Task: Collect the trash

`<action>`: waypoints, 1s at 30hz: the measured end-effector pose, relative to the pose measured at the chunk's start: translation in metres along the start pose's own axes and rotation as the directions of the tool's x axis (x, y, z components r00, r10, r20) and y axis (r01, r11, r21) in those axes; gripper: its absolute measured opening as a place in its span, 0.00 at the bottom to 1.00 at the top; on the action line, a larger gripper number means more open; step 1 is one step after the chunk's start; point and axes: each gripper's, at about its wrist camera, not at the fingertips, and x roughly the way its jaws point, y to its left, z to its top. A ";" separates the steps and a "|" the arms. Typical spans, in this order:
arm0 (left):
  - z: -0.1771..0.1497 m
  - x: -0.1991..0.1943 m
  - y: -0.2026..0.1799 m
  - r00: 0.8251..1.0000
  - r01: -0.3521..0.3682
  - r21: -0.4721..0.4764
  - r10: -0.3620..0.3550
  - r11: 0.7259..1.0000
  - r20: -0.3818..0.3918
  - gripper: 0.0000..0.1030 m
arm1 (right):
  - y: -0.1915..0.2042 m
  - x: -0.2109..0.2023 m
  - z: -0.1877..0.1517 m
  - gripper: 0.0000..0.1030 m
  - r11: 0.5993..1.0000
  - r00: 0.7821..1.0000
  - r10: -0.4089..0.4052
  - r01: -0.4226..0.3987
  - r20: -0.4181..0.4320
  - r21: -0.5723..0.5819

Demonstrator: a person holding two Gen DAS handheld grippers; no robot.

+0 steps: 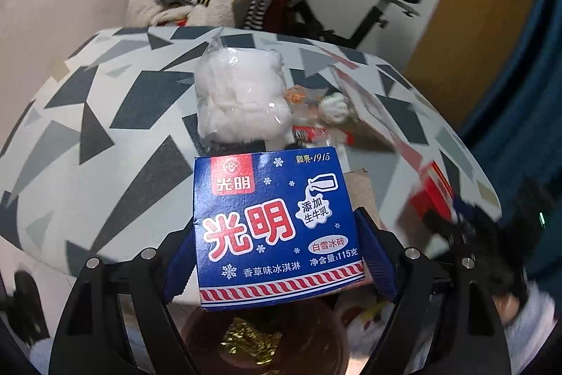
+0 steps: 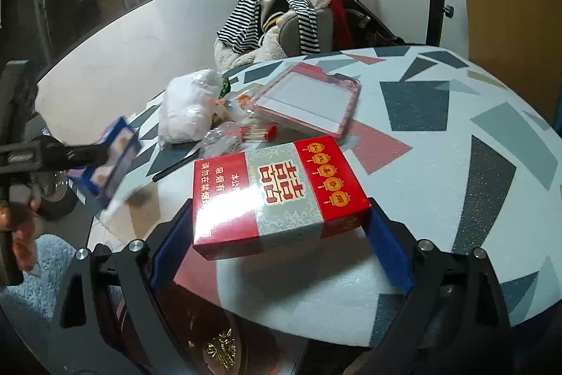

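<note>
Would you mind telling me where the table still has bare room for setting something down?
The table is bare right of the red cigarette box and flat red-framed packet. Around the cotton bag and loose wrappers, it is crowded.

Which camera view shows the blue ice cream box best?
The left wrist view: the blue ice cream box sits centred between the left tongs, its label readable. The right wrist view shows it small, blurred, at the left edge.

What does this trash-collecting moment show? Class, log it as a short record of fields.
Left gripper: shut on blue ice cream box
Right gripper: shut on red cigarette carton
Table: round, triangle-patterned
Left on table: bagged white cotton, clear plastic wrappers, flat red-framed packet
Below table edge: bin holding gold foil
</note>
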 end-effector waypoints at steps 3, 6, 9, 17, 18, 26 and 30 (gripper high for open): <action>-0.021 -0.019 0.006 1.000 0.019 0.062 -0.020 0.998 0.006 0.78 | 0.004 -0.003 -0.003 0.88 1.000 1.000 -0.025 0.025 -0.005 -0.005; -0.041 -0.031 0.009 0.999 0.033 0.106 -0.033 0.994 0.004 0.78 | 0.010 -0.011 -0.005 0.88 1.000 1.000 -0.028 0.028 0.007 -0.012; -0.060 -0.042 0.014 0.998 0.056 0.133 -0.058 0.990 0.012 0.78 | 0.019 -0.017 -0.008 0.88 0.999 0.999 -0.041 0.041 0.002 -0.023; -0.088 -0.063 0.033 0.992 0.104 0.125 -0.112 0.987 0.053 0.78 | 0.078 -0.025 -0.037 0.88 0.991 0.998 -0.030 0.021 -0.061 -0.132; -0.091 -0.065 0.036 0.991 0.107 0.119 -0.115 0.987 0.062 0.78 | 0.086 -0.025 -0.040 0.88 0.990 0.997 -0.022 0.012 -0.071 -0.139; -0.115 -0.071 0.055 0.989 0.103 0.096 -0.113 0.990 0.099 0.78 | 0.149 0.004 -0.086 0.88 0.958 0.968 0.002 -0.074 -0.251 -0.276; -0.118 -0.072 0.072 0.988 0.109 0.026 -0.111 0.994 0.110 0.78 | 0.169 0.030 -0.105 0.88 0.926 0.934 -0.021 -0.115 -0.356 -0.359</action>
